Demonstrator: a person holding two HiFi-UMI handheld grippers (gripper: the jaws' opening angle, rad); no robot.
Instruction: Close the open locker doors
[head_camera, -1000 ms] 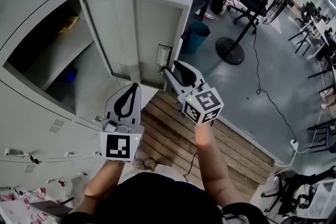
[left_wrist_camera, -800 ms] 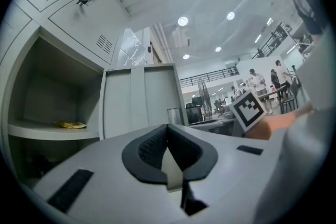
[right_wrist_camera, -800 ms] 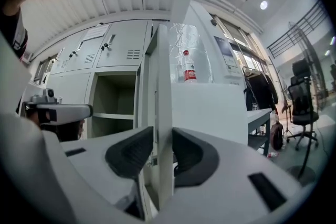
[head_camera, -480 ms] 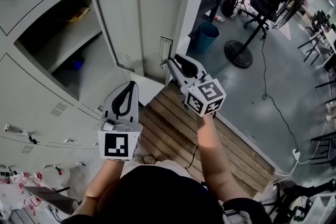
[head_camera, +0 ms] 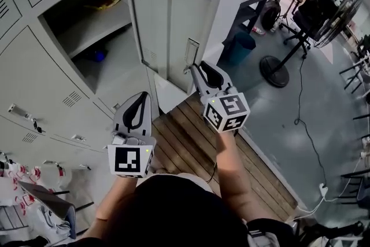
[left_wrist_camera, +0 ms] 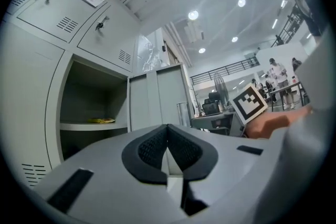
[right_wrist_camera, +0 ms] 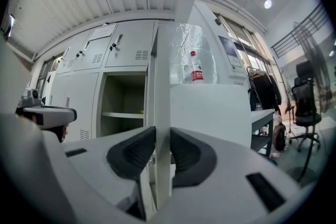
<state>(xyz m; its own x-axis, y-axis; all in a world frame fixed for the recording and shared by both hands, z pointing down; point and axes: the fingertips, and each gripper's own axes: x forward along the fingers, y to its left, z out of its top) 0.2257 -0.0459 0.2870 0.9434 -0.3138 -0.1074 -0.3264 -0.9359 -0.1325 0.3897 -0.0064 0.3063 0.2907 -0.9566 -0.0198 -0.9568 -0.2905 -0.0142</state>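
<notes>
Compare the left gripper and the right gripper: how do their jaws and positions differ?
The right gripper has just been closing its jaws and now clamps the edge of the open locker door; the left gripper has its jaws together on nothing. The right gripper reaches the door; the left gripper stands apart from it, before the closed lockers. Both carry a marker cube.

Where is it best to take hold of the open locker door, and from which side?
Grip the locker door at its free vertical edge, coming edge-on from the front: the panel is thin, swung out, that edge facing you.
</notes>
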